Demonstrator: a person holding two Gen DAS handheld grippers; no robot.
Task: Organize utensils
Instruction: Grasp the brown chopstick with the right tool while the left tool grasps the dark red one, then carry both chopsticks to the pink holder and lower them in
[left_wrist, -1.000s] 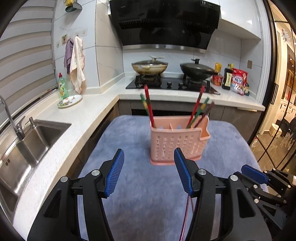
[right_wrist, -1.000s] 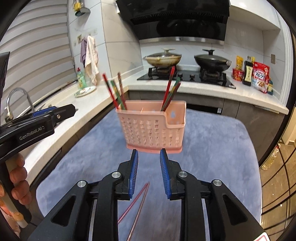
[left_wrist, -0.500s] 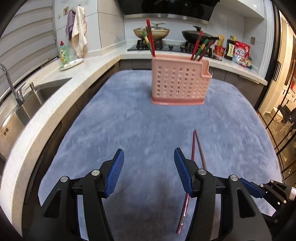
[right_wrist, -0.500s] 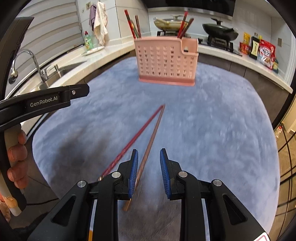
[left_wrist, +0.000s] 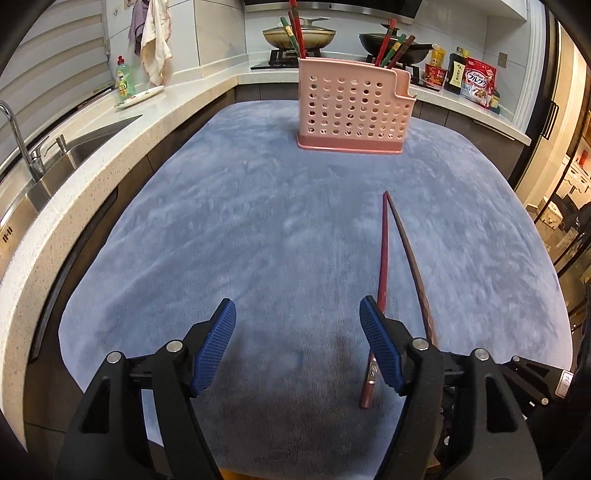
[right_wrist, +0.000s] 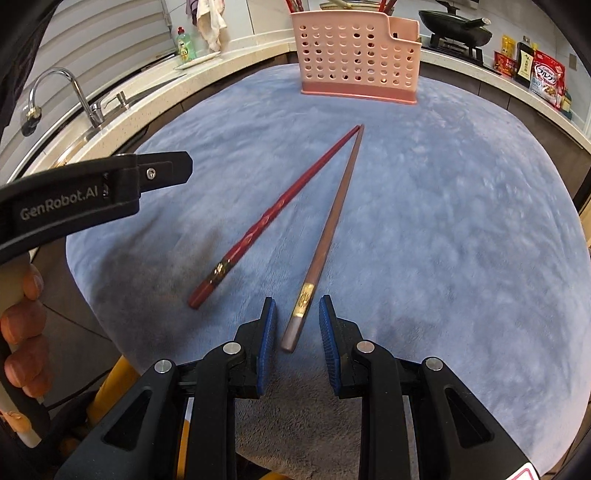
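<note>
In the left wrist view our left gripper (left_wrist: 297, 347) is opening, empty, beside the red chopstick (left_wrist: 382, 266) before the pink utensil holder (left_wrist: 352, 107); in the right wrist view our right gripper (right_wrist: 297, 328) brackets, unclamped, the brown chopstick (right_wrist: 328, 236), which we must clamp next.

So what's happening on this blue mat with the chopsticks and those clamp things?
A person holds a two-finger gripper in each hand and is tidying chopsticks into the pink holder, which already has several standing in it. Two loose ones lie on the blue mat, tips nearly meeting. The right gripper has the brown chopstick's end between its pads, not pinched. The left gripper is opening, nothing between its jaws; the red chopstick lies just beside its right finger. Nothing is picked up yet.
</note>
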